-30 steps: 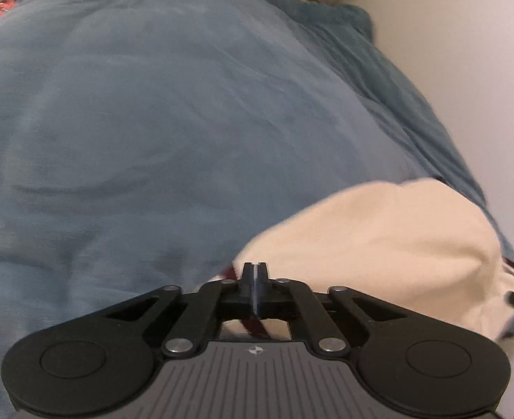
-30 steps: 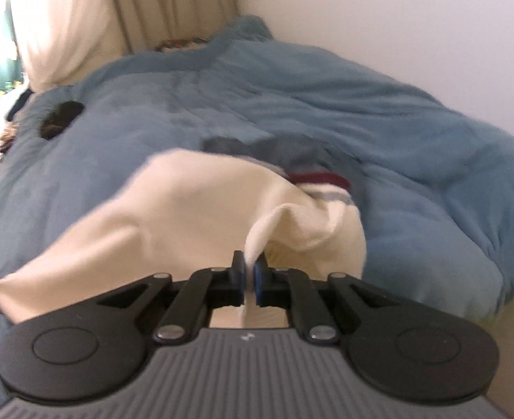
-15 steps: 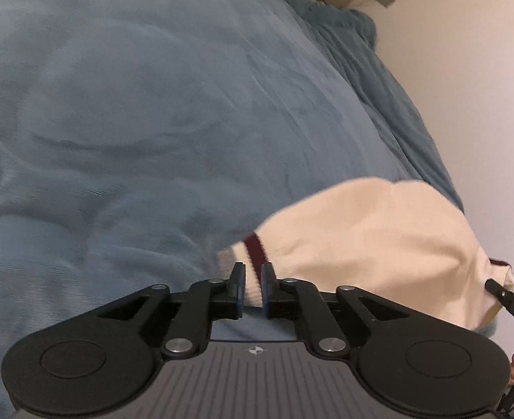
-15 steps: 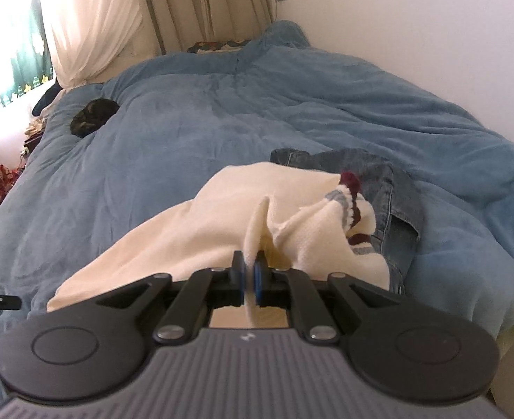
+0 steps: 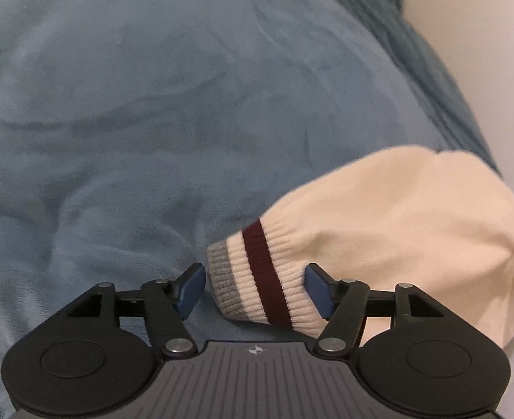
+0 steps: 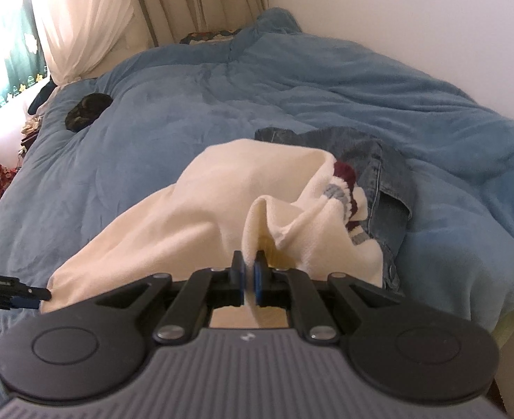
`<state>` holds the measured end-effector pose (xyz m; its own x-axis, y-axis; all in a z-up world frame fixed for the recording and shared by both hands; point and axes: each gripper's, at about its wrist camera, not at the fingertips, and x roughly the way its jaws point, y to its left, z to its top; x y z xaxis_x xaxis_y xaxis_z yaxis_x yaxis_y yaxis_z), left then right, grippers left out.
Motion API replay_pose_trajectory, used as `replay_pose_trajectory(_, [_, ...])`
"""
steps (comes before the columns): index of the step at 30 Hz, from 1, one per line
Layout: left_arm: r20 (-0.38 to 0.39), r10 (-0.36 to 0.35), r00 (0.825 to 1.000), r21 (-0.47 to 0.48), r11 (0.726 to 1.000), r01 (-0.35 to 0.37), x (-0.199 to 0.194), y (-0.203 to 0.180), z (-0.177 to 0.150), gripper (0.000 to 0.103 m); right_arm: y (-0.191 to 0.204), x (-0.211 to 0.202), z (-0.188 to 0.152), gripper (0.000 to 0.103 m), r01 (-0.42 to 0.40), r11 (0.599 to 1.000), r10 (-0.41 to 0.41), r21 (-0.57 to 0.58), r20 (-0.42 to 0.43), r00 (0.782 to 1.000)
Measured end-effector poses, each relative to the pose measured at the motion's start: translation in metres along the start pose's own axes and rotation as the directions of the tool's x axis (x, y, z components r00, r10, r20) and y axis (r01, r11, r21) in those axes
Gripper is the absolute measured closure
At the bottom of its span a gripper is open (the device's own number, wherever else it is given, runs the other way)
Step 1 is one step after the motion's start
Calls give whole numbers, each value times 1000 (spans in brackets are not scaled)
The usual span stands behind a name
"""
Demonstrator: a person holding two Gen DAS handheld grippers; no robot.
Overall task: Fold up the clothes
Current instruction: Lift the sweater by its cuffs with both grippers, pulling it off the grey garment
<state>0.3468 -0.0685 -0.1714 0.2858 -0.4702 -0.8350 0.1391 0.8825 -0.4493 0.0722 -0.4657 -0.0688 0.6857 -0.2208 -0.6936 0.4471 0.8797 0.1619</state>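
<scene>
On my left, my left tongs [image 5: 253, 288] are spread wide, their blue pads on either side of the striped cuff [image 5: 257, 279] of the cream sweater [image 5: 396, 230] without pinching it. The cuff, banded grey and maroon, lies on the blue duvet [image 5: 152, 104] between the pads. Left of and beyond that cuff the bed is open blue duvet right up to its far edge. The sweater spreads rightward across the near part of the bed, its rim close to the bed's near edge. My right tongs [image 6: 249, 277] are clenched on a raised fold of the sweater, which peaks just above the pads. Just beyond it a second striped cuff [image 6: 344, 188] is bunched against a pair of jeans [image 6: 382, 174], which the sweater partly overlies. Further right the duvet runs to the white wall [image 6: 414, 17]. I can read no writing anywhere.
</scene>
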Motion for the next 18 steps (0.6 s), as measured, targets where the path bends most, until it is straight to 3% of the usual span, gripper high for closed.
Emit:
replay_pose_trajectory(2, [-14, -13, 1000, -5, 1000, 13, 8, 0, 0, 40, -2, 3, -1, 97, 6, 1000, -6, 1, -4, 1000])
replay_pose_trajectory(4, [-12, -34, 999, -32, 999, 33, 13, 3, 1, 46, -4, 6, -2, 97, 10, 1000, -10, 2, -7, 1000])
replay_pose_trajectory(6, [-1, -66, 998, -64, 996, 66, 14, 6, -2, 64, -6, 8, -4, 97, 11, 1000, -11, 7, -11, 1000])
replay_pose_trajectory(9, [49, -46, 998, -23, 999, 47, 4, 0, -7, 80, -6, 8, -4, 97, 19, 1000, -19, 5, -15, 1000])
replay_pose_trajectory(14, [159, -29, 987, 21, 999, 26, -32, -5, -10, 85, 0, 2, -3, 98, 25, 1000, -25, -6, -1, 1000])
replay_pose_trajectory(18, [318, 45, 947, -2, 999, -47, -82, 12, -5, 86, 13, -3, 5, 98, 7, 1000, -6, -26, 14, 1000])
